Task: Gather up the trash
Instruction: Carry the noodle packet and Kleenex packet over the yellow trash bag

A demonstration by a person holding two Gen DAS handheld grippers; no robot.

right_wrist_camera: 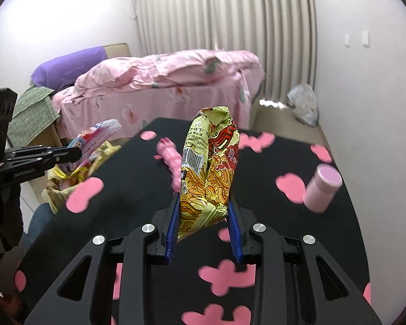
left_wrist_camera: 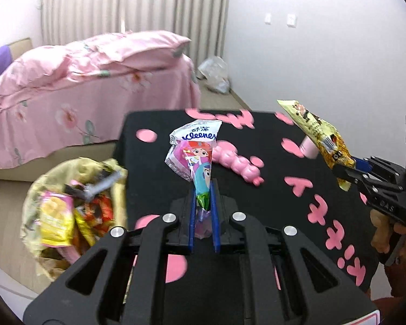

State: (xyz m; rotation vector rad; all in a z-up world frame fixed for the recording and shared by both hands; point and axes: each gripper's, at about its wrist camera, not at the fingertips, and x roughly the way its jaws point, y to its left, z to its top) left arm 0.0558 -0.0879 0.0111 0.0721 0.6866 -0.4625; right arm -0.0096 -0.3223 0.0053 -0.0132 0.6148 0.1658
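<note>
To the left of the left gripper point(left_wrist_camera: 203, 203), below table level, a trash bin point(left_wrist_camera: 35, 208) lined with a pale yellow bag is seen, filled with crumpled, glossy wrappers in yellow, red and pink. The left gripper's blue pads are drawn narrow and are clamped on the lower tip of a Kleenex tissue packet point(left_wrist_camera: 195, 154): thin, shiny film, creased into a cone, printed with cartoon figures in pink and teal, its white top flared upward beyond the fingertips. The packet is held clear above the table point(left_wrist_camera: 154, 173).

The table is covered by a matt black cloth with flat pink blot shapes. Beyond the left gripper's tips and slightly right, a pink plastic toy point(left_wrist_camera: 238, 162) of bulging, rounded segments is laid on the cloth. Further right, a pale pink cylindrical bottle point(right_wrist_camera: 322, 187) with a flat cap is stood on the cloth, right of the right gripper point(right_wrist_camera: 204, 211).

The right gripper's blue ribbed pads are set at a middling width and are pressed on the bottom of an instant noodle wrapper point(right_wrist_camera: 211, 168): crinkled yellow-green foil with red print and a barcode, folded lengthwise, torn open at its top. It is raised above the cloth.

The table's far edge is met by a bed point(left_wrist_camera: 94, 81) draped in soft pink floral fabric; bare floor is left between the table and the bed and along the right wall, where a crumpled clear plastic bag point(right_wrist_camera: 303, 103) is lying.
</note>
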